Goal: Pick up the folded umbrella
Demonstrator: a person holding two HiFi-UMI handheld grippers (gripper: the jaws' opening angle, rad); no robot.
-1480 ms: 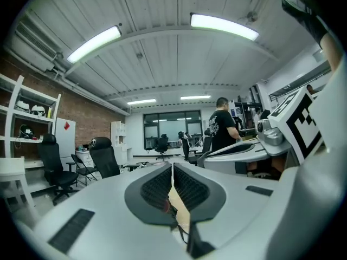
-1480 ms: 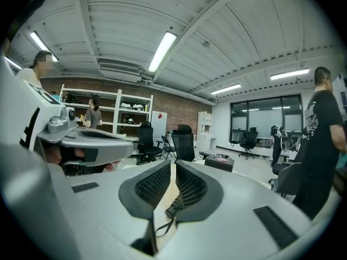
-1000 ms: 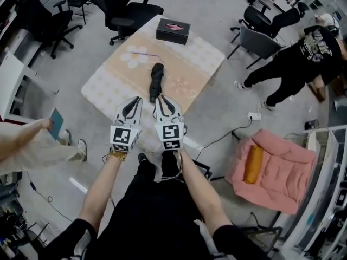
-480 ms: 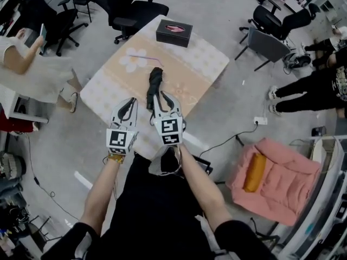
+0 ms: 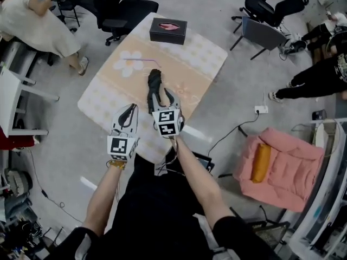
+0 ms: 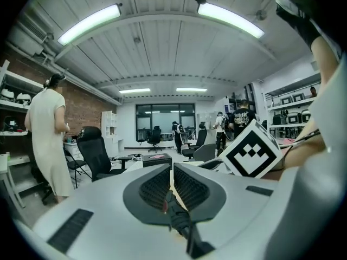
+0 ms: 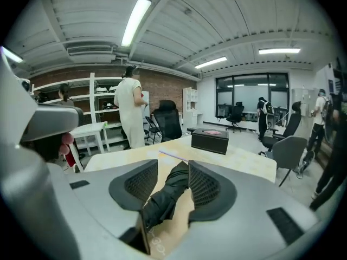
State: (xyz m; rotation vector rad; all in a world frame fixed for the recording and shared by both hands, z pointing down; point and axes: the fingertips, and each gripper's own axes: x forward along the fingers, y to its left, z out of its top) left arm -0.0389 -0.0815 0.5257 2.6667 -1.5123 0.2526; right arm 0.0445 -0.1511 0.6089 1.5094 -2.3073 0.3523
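The folded black umbrella (image 5: 154,82) lies lengthwise on the beige patterned table (image 5: 105,93), its near end toward me. My right gripper (image 5: 164,97) straddles that near end, and its jaws are opening. In the right gripper view the umbrella (image 7: 165,195) lies between the two pads (image 7: 141,184), close to the right one and with a gap on the left. My left gripper (image 5: 128,114) hovers over the table's near edge, left of the umbrella. Its jaws (image 6: 171,179) are together with nothing between them.
A black box (image 5: 168,30) stands at the table's far end, with a thin purple stick (image 5: 142,59) near a flower print. Office chairs (image 5: 116,10) stand beyond the table. A person in a light dress (image 5: 32,15) is at the upper left. A pink cushion seat (image 5: 282,169) lies at the right.
My right gripper has moved forward and down over the umbrella's near end, and its jaws have spread. The left gripper shifted slightly. The person in light clothes walked to the upper left.
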